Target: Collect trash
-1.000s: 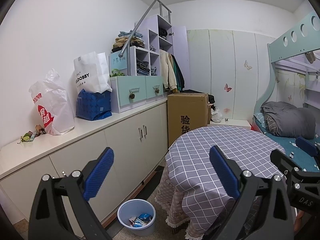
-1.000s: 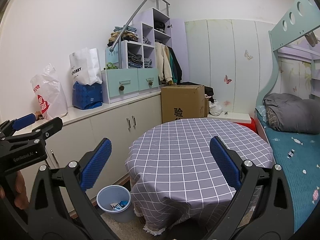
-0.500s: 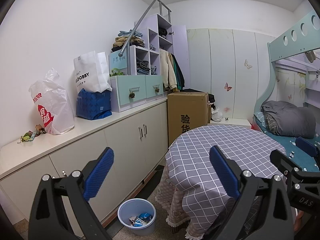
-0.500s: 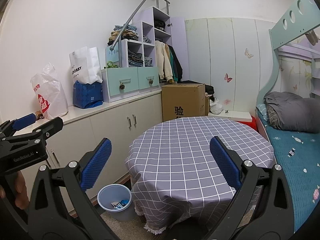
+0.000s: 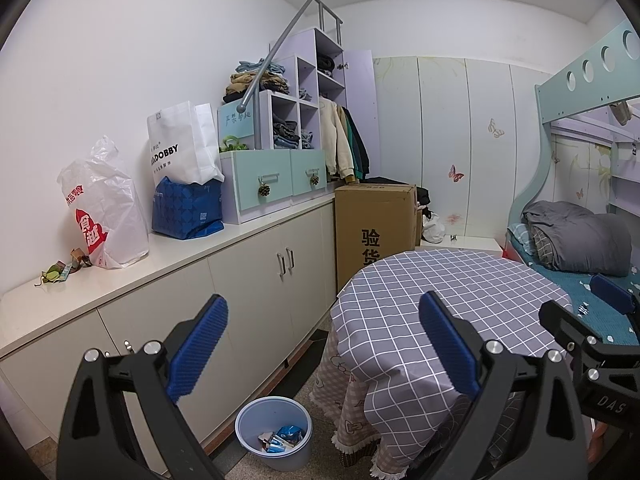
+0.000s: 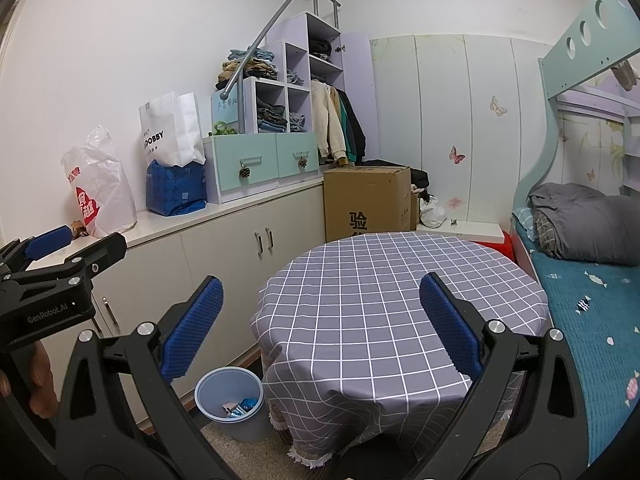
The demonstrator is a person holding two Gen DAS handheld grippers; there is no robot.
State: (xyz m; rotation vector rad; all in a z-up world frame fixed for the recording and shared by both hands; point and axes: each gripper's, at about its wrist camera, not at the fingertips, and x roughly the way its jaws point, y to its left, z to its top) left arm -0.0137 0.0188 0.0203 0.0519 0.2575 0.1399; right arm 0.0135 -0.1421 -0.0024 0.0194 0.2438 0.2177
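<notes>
Nothing moved since earlier frame; both tools steady. Left tool (image 5: 322,344) wide, empty. Right tool (image 6: 320,324) wide, empty. Bin (image 6: 230,404) on floor beside round surface (image 6: 400,292), wrappers (image 6: 240,407) inside. Scraps (image 5: 60,270) on far counter surface beside white plastic bag (image 5: 104,208).

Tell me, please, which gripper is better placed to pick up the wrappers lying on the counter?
Probably the left gripper: it is open and nearer the counter, where the wrappers lie. The right gripper, also open, faces the table.
</notes>
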